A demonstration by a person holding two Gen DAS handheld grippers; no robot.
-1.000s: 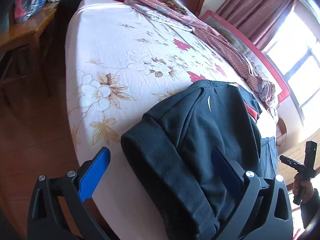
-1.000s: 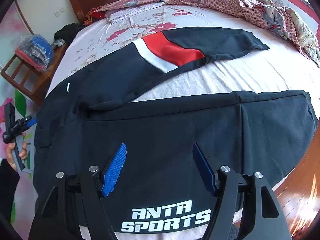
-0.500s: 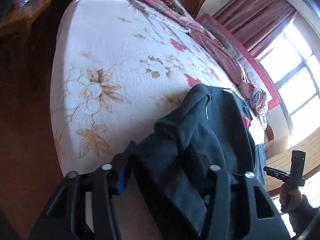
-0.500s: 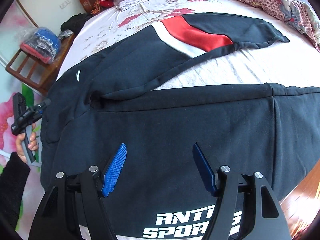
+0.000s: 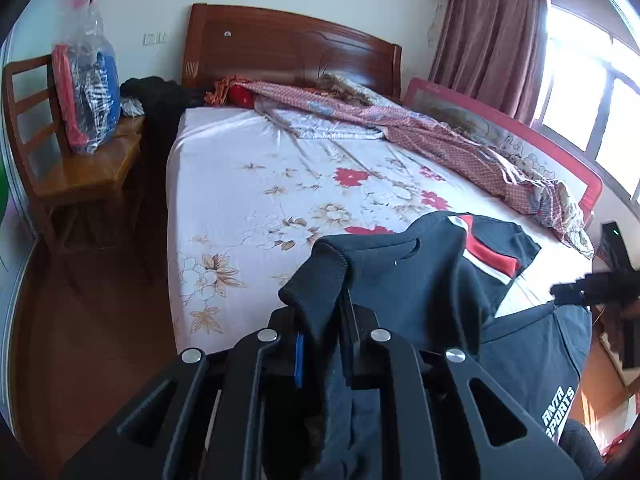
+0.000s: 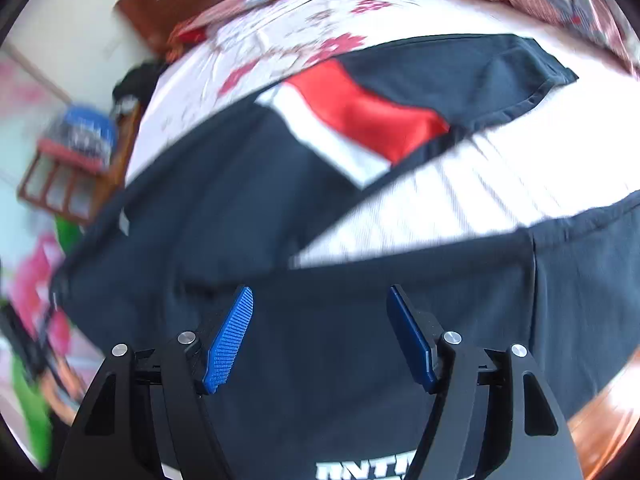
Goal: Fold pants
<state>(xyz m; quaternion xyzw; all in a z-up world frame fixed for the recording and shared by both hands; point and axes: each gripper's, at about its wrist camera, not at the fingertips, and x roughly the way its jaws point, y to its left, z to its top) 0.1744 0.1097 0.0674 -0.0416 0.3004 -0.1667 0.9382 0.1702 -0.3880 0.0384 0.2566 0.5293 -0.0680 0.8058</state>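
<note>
Dark navy pants [image 5: 424, 280] with a red and white stripe and white "ANTA SPORTS" lettering lie spread on the floral bed sheet [image 5: 280, 184]. My left gripper [image 5: 322, 344] is shut on the pants' waistband [image 5: 316, 284] and holds it raised off the bed. In the right wrist view, blurred by motion, the pants [image 6: 320, 352] fill the lower half, with one leg [image 6: 440, 80] running to the far right. My right gripper [image 6: 320, 332] is open just above the near leg, with nothing between its blue pads [image 6: 230, 340].
A pink patterned blanket [image 5: 440, 136] is bunched along the far side below the wooden headboard [image 5: 288, 48]. A wooden chair [image 5: 80, 160] with a plastic bag [image 5: 86, 84] stands left of the bed. A window is at right, wooden floor around.
My left gripper closed on the waistband and lifted it, tilting up toward the headboard. My right gripper stayed open and moved over the near leg; its view is now blurred.
</note>
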